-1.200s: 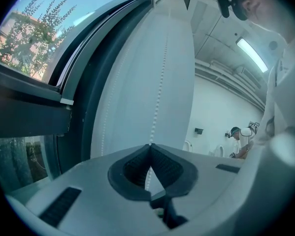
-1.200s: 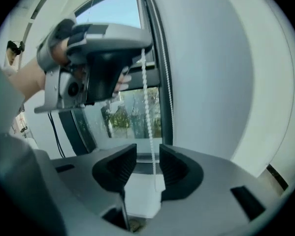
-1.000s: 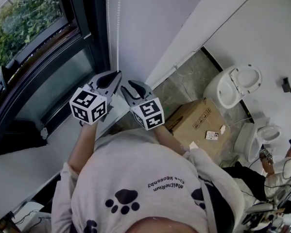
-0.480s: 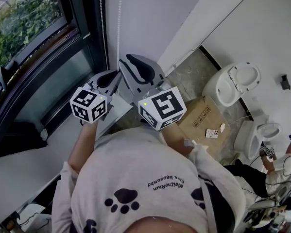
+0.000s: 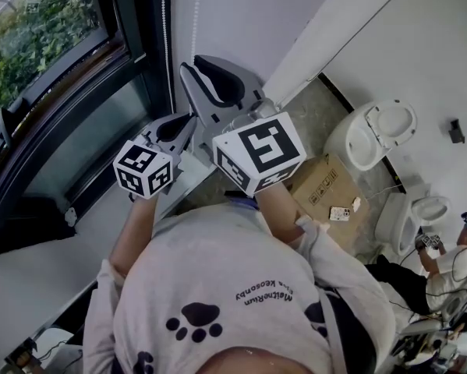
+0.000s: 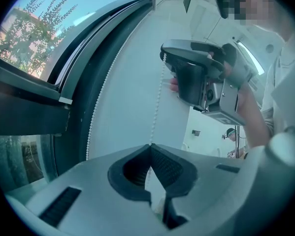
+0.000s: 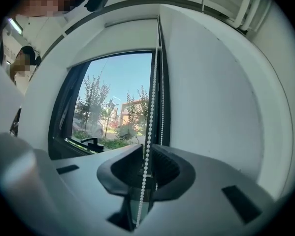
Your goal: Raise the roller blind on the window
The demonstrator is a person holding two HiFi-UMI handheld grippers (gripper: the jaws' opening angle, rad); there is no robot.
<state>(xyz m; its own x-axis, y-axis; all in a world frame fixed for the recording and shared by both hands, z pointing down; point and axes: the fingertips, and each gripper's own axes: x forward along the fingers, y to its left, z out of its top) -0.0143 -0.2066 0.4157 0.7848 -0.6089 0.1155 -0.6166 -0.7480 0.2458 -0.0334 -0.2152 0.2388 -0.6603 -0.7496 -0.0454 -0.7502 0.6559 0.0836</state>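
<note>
Your left gripper (image 6: pixel 149 149) pinches the chain (image 7: pixel 149 132). Higher up, your right gripper (image 7: pixel 147 150), jaws just closing, straddles the vertical strand without clamping it yet.

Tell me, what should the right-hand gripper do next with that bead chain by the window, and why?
Probably finish closing the right gripper on the bead chain. The chain hangs between its jaws, which have just been closing, but a gap shows on either side, so nothing is gripped yet. The left gripper is shut on the chain lower down, so the chain looks held steady for that grip.
</note>
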